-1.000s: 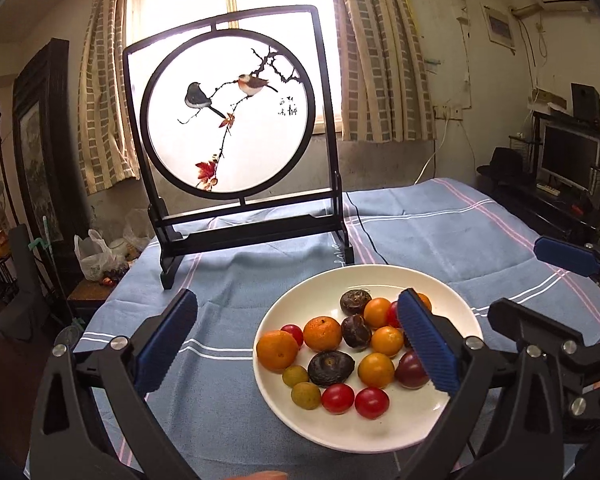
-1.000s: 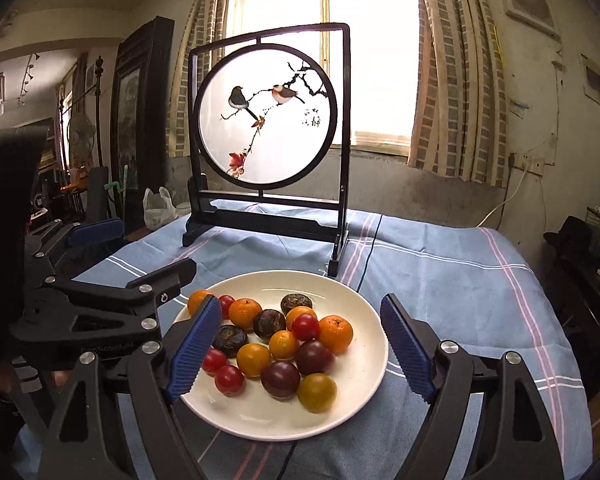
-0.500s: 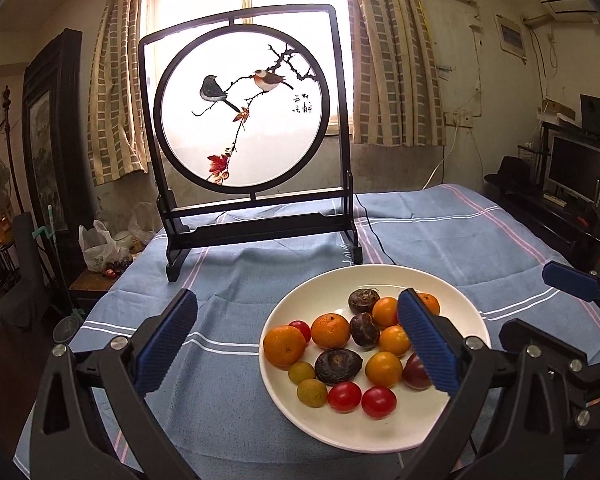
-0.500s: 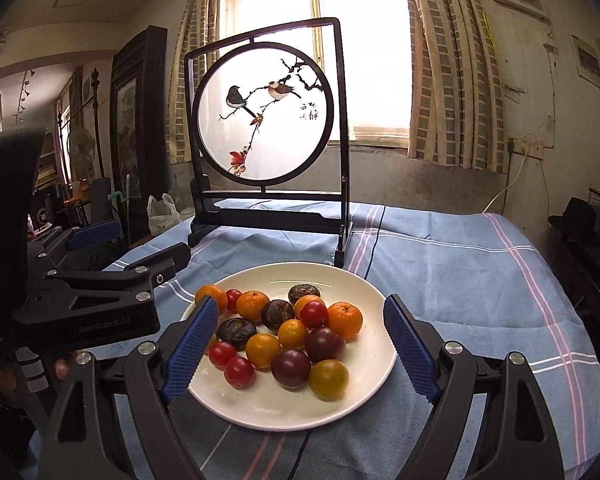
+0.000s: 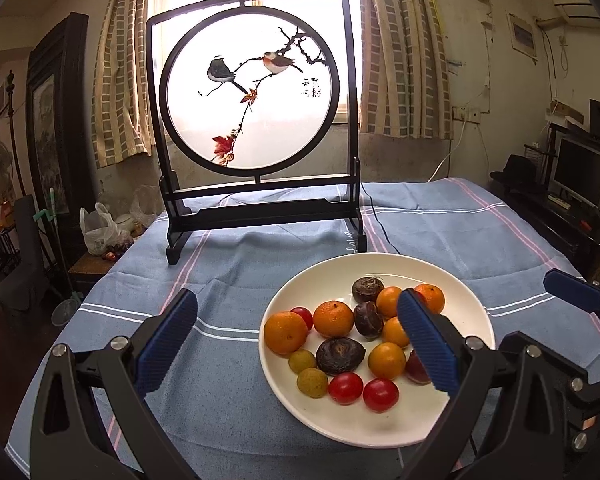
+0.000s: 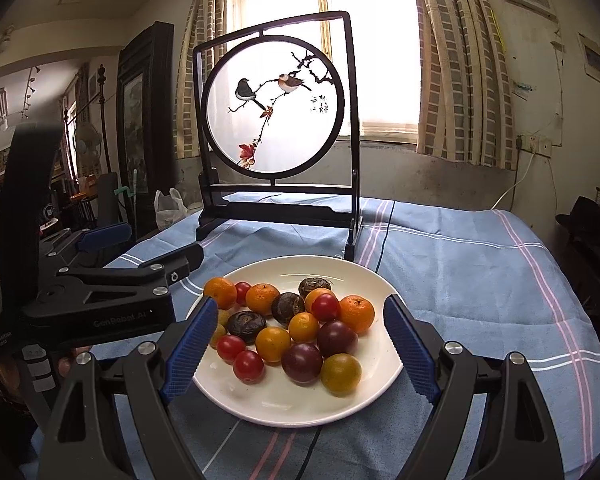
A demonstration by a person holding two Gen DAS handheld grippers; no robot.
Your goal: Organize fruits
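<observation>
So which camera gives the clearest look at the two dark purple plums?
The right wrist view: both dark purple plums lie unobstructed at the front of the white plate. In the left wrist view only one plum shows, half hidden behind the left gripper finger.

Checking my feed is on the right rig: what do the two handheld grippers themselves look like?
Both match: the left gripper and right gripper have black angular frames with silver bolts and two fingers faced with ribbed blue pads. In the right wrist view, the left gripper's black body carries pale lettering that appears to read "GenRobot.AI", plus a small "Data Acquisition System" label. No cables or sleeves show.
</observation>
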